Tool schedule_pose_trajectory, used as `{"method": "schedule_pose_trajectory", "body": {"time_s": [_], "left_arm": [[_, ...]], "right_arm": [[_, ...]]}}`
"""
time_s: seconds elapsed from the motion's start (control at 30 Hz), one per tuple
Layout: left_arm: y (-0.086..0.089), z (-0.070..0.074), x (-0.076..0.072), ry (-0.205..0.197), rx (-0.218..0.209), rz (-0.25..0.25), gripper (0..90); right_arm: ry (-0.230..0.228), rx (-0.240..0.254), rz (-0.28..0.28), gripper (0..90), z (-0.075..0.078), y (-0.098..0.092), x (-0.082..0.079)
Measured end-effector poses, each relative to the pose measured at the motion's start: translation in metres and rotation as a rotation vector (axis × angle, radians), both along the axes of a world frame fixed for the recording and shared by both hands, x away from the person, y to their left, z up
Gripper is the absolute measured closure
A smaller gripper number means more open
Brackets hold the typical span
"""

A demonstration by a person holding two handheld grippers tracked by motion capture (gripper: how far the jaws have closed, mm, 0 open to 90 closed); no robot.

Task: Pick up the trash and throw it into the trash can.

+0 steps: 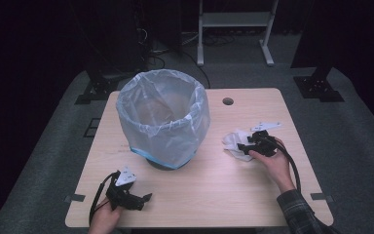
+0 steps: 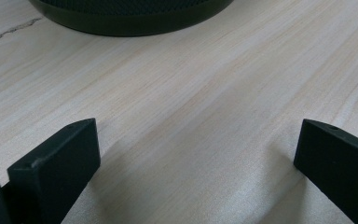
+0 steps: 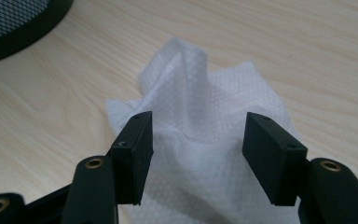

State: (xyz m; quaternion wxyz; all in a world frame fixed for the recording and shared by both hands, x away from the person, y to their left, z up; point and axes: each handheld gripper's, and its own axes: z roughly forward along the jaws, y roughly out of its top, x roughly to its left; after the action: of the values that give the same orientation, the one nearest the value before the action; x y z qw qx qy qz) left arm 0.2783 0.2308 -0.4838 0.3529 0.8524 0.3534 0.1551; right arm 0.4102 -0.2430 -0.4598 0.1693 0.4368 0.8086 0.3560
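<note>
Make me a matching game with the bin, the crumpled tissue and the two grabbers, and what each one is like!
Things:
1. bin
2. tissue
3. left gripper
4. right gripper

Descriptions:
A. white, crumpled on the table
B. jaws wide over bare wood
C. lined with a clear bag
D. jaws open around something white

Pairs: 1-C, 2-A, 3-B, 4-D

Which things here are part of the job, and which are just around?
In the job: crumpled white tissue; lined waste bin; right hand-held gripper, jaws open over the tissue.
Just around: left hand-held gripper, open on the table; white frame behind.
</note>
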Motion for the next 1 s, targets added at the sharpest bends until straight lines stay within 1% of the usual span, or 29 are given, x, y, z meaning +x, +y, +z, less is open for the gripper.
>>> {"method": "schedule_pose_trajectory", "body": {"time_s": [0.2, 0.3, 0.37, 0.43, 0.5, 0.57, 0.7, 0.83, 0.87, 1.0], "left_arm": [[0.0, 0.0, 0.0, 0.0, 0.0, 0.0, 0.0], [0.0, 0.0, 0.0, 0.0, -0.001, 0.0, 0.0], [0.0, 0.0, 0.0, 0.0, -0.001, 0.0, 0.0], [0.0, 0.0, 0.0, 0.0, 0.0, 0.0, 0.0], [0.0, 0.0, 0.0, 0.0, -0.001, 0.0, 0.0], [0.0, 0.0, 0.0, -0.001, 0.0, 0.0, 0.0], [0.0, 0.0, 0.0, -0.001, 0.0, 0.0, 0.0], [0.0, 0.0, 0.0, -0.001, 0.0, 0.0, 0.0], [0.0, 0.0, 0.0, 0.0, 0.0, 0.0, 0.0], [0.0, 0.0, 0.0, 0.0, -0.001, 0.0, 0.0]], "right_arm": [[0.032, -0.014, 0.003, 41.5, -0.009, 0.002, 0.006], [0.045, -0.035, 0.01, 41.2, -0.012, 0.004, 0.007], [0.043, -0.044, 0.015, 42.8, -0.013, 0.005, 0.006], [0.049, -0.048, 0.021, 47.2, -0.012, 0.006, 0.005], [0.052, -0.05, 0.031, 54.3, -0.012, 0.006, 0.003], [0.059, -0.053, 0.038, 58.8, -0.011, 0.006, 0.001], [0.068, -0.042, 0.049, 71.3, -0.01, 0.004, -0.001], [0.093, -0.021, 0.049, 80.5, -0.009, 0.002, -0.003], [0.098, -0.019, 0.05, 82.4, -0.009, 0.001, -0.003], [0.106, -0.004, 0.053, 84.4, -0.01, -0.001, -0.003]]}}
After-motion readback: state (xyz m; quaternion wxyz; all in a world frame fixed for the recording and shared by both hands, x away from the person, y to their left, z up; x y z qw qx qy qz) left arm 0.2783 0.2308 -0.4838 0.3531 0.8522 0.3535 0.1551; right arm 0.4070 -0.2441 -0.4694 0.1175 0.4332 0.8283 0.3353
